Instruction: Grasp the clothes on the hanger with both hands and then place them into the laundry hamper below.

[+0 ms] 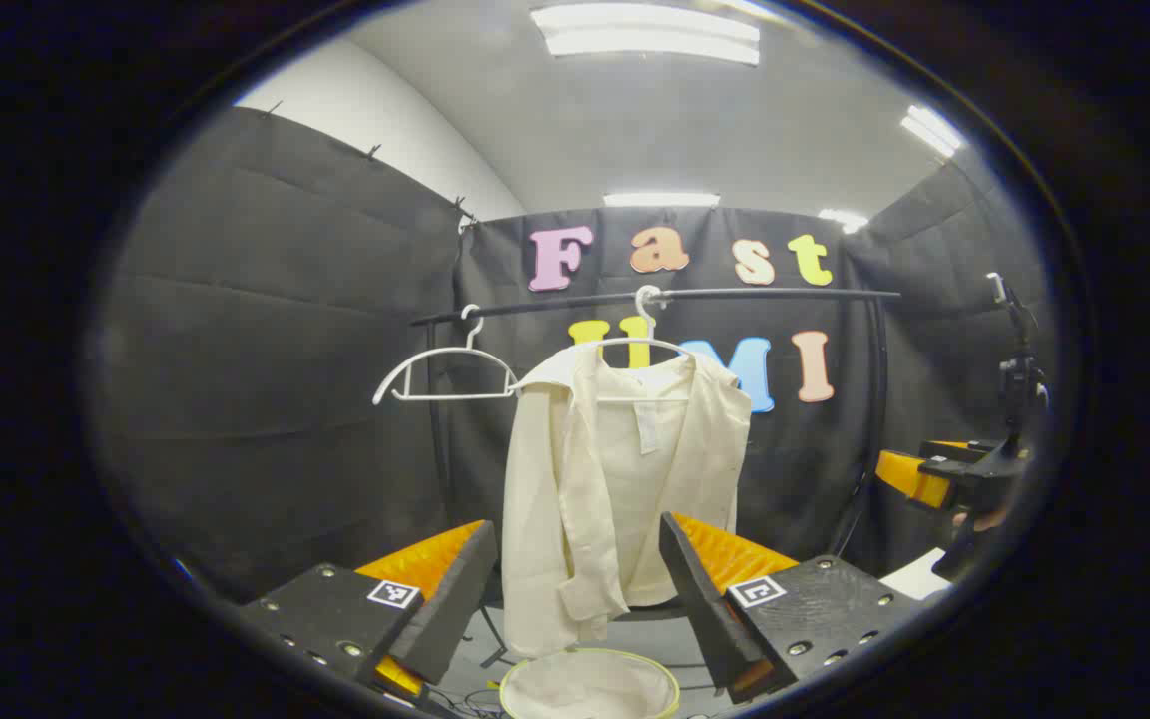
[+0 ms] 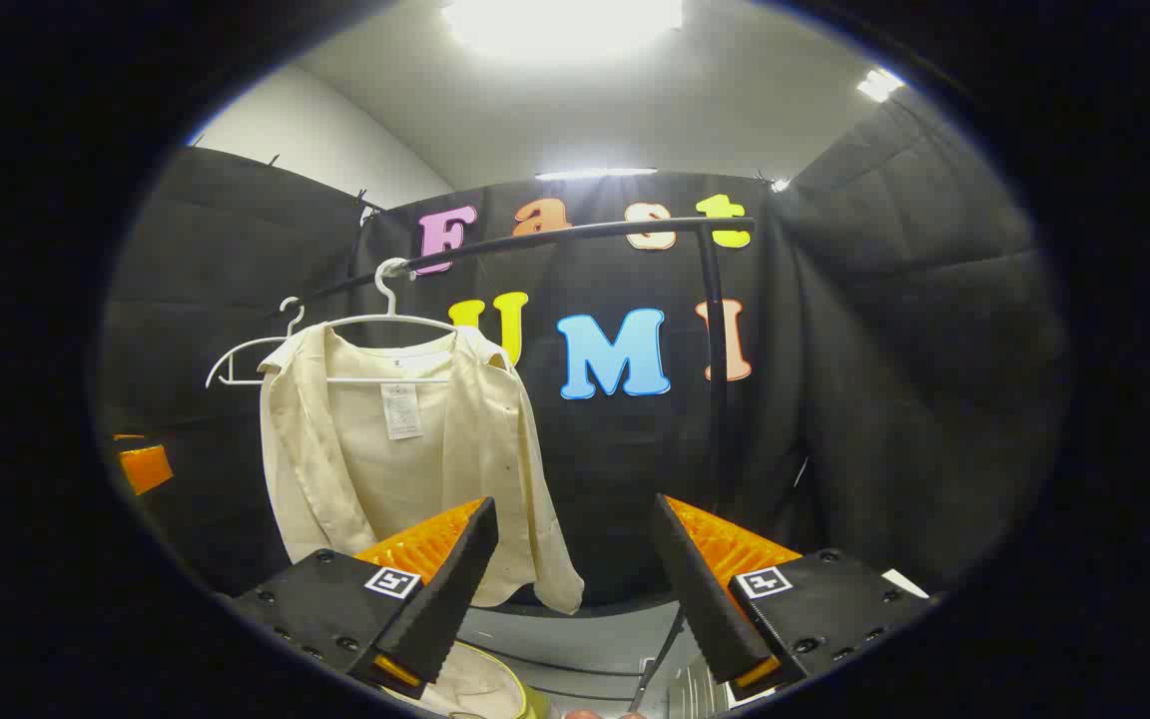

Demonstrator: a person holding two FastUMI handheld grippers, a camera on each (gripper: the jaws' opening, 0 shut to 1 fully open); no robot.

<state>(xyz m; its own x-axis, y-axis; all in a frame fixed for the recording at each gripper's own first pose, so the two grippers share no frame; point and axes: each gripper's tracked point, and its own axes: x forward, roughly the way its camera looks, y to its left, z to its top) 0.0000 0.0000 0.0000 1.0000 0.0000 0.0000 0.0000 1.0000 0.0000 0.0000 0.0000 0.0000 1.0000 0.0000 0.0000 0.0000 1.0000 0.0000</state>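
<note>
Left tongs (image 1: 575, 599) apart, level, aimed at the cream long-sleeved shirt (image 1: 615, 499), not touching it. Right tongs (image 2: 575, 589) also apart, shirt left of their gap. Shirt hangs on a white wire hanger (image 1: 635, 345) from the black rail (image 1: 735, 294). Round yellow-rimmed mesh hamper (image 1: 590, 687) below, cut off at the bottom edge.
</note>
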